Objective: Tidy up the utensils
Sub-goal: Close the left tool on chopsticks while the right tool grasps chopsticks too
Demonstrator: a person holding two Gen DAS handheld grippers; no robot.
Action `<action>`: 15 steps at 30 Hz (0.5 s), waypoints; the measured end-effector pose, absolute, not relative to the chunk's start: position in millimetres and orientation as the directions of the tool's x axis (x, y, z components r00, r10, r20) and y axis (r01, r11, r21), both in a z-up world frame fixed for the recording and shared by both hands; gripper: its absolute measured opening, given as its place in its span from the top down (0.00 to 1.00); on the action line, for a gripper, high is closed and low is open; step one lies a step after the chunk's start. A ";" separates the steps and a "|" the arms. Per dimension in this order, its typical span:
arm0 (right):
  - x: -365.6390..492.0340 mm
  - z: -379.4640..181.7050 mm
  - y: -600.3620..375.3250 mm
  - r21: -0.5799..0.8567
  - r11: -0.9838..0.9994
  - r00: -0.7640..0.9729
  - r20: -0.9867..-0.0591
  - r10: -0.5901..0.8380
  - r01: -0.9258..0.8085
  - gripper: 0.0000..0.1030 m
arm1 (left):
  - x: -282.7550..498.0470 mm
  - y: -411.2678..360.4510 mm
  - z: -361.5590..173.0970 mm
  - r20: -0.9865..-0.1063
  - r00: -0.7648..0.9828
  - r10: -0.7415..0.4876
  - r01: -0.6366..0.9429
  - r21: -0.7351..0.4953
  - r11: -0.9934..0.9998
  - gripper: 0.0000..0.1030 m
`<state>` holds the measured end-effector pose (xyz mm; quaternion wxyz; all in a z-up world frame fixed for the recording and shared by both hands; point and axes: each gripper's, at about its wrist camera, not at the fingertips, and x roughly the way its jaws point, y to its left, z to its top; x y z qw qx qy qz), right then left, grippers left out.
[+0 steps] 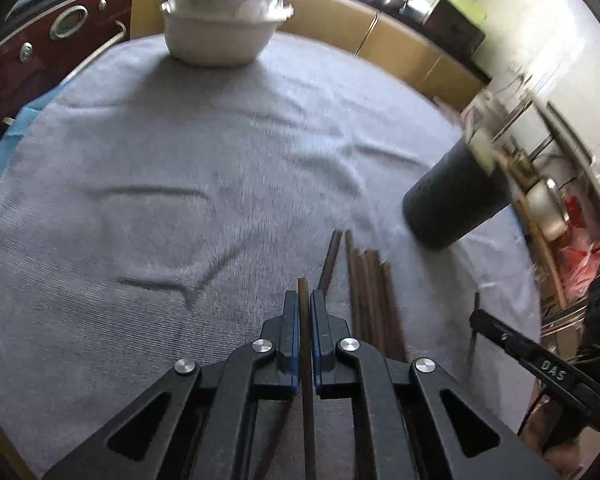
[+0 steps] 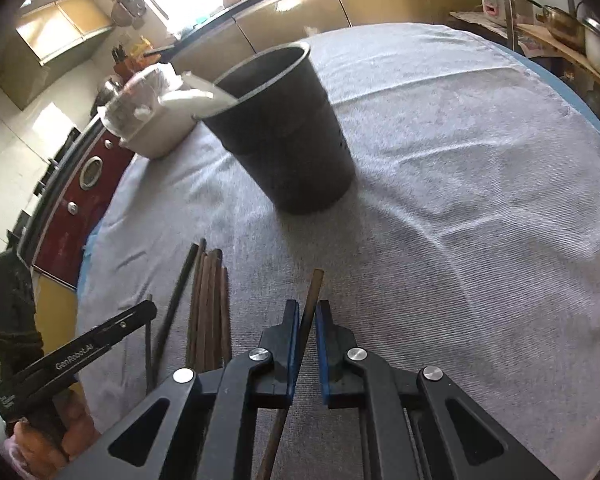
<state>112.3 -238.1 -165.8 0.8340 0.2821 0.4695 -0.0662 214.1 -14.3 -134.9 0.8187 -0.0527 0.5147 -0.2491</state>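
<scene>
You have a grey ribbed cloth point(image 2: 440, 184), matt and creased, under dark matt wooden chopsticks point(image 2: 208, 308), a dull black plastic-looking holder point(image 2: 288, 140), an off-white matt tub point(image 1: 216, 38), and glossy golden cabinet fronts point(image 2: 300, 12).

Grey ribbed cloth point(image 2: 440, 200), black cup point(image 2: 288, 140), brown chopsticks point(image 2: 210, 312)

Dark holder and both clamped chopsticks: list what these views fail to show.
- Dark holder: its inside bottom, hidden by its own wall in the right wrist view; rim blurred in the left.
- Chopstick in left gripper: rear end cut off by the frame.
- Chopstick in right gripper: rear end likewise cut off.
</scene>
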 end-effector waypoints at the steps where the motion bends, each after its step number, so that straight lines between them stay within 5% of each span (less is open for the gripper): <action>1: 110.6 -163.5 -239.6 0.423 0.826 0.559 -0.813 0.164 0.374 0.92 | 211.3 -11.0 -128.5 -0.805 0.359 -0.472 0.354 -0.351 0.867 0.95; 10: 94.2 -130.3 -234.4 0.543 0.798 0.677 -0.692 0.251 0.260 0.93 | 164.5 3.2 -72.1 -0.703 0.484 -0.522 0.400 -0.353 0.846 0.95; 15: 95.7 -133.4 -237.5 0.503 0.806 0.632 -0.744 0.218 0.314 0.92 | 153.8 0.7 -60.6 -0.670 0.518 -0.532 0.400 -0.360 0.843 0.95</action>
